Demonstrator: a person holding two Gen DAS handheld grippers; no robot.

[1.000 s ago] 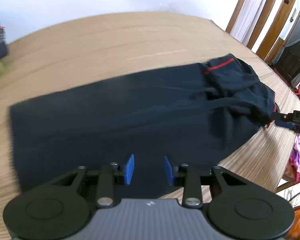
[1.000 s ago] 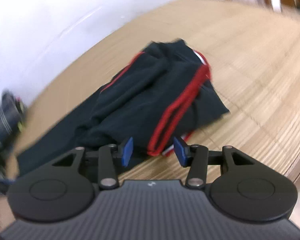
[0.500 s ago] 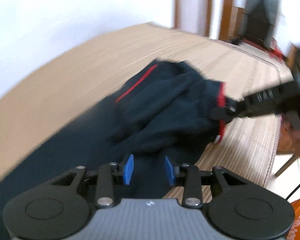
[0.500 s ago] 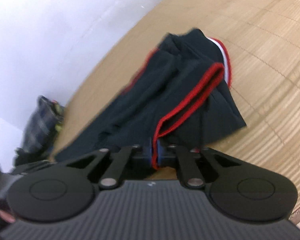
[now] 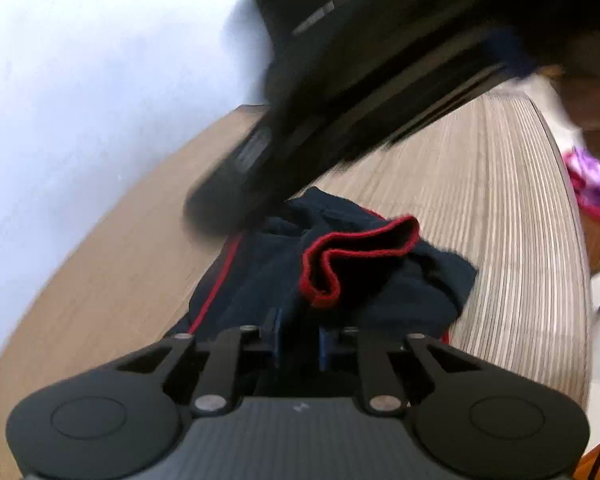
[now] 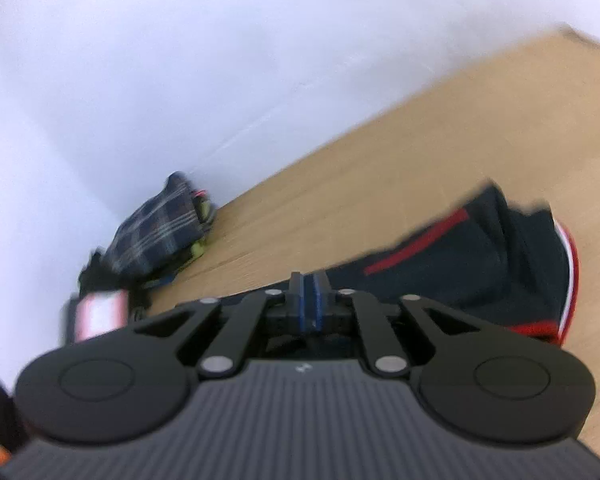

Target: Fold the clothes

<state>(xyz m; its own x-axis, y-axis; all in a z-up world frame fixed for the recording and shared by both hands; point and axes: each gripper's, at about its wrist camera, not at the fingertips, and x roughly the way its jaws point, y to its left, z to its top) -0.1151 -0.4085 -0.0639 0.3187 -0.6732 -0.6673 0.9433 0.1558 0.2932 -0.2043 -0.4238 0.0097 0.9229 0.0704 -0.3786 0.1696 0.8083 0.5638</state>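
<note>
It looked to me like a room in a home. I saw a wood-grain table [image 5: 500, 208] against a plain white wall [image 6: 180, 60], a plaid bundle of clothes [image 6: 160, 228] heaped in its corner, and pink-purple fabric [image 5: 596, 184] beyond its edge.

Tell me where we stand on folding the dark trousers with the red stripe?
Done: little. The navy trousers lie bunched on the wooden table, red-edged hem curled up. In hand: the right gripper is shut, though what it pinches is unclear; the left gripper is open over the cloth. Left: flattening and every fold. A plaid bundle waits by the wall.
</note>
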